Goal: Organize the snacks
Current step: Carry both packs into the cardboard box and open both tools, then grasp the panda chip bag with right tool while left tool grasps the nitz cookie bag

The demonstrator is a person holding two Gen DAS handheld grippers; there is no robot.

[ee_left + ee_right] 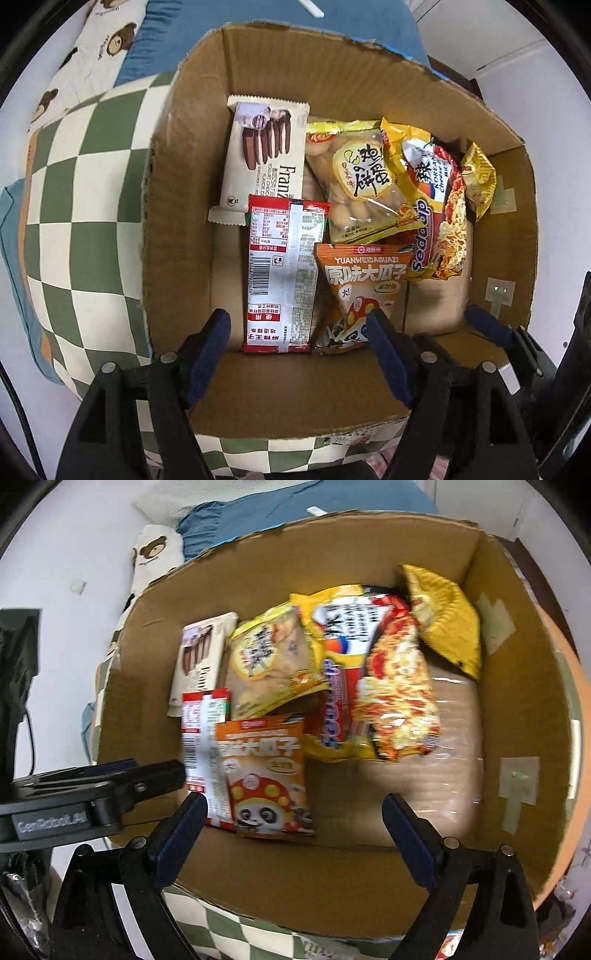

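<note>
Brown cardboard is being seen all around, because a big open box (pixel 192 192) is being looked into from above by both cameras. The box is being rested on a green and white checked cushion (pixel 85 206).

Five snack packs are being kept inside the box. A white cookie pack (pixel 264 158) is lying at the back left. A red and white packet (pixel 282 273) is lying in front of it, and its top end is being laid over the cookie pack's near end. An orange seed bag (pixel 360 291) with a panda on it is sitting just beside the red packet. A yellow biscuit bag (pixel 360 181) is lying behind the seed bag. A noodle pack (pixel 439 206) is being leaned toward the right, and a crumpled yellow bag (pixel 448 627) is being tucked behind it.

The left gripper (pixel 299 341) is being held wide apart, with nothing between its fingers, over the near end of the red packet. The right gripper (pixel 293 819) is also being held wide apart and empty, close above the seed bag.

The packs are probably being lined up, so the tidying step seems to be in hand. The right half of the box floor is being left bare. Next, one pack should be picked, maybe the seed bag. The fingers need to be lowered around its edge and squeezed gently, so the thin bag is not being crushed.
</note>
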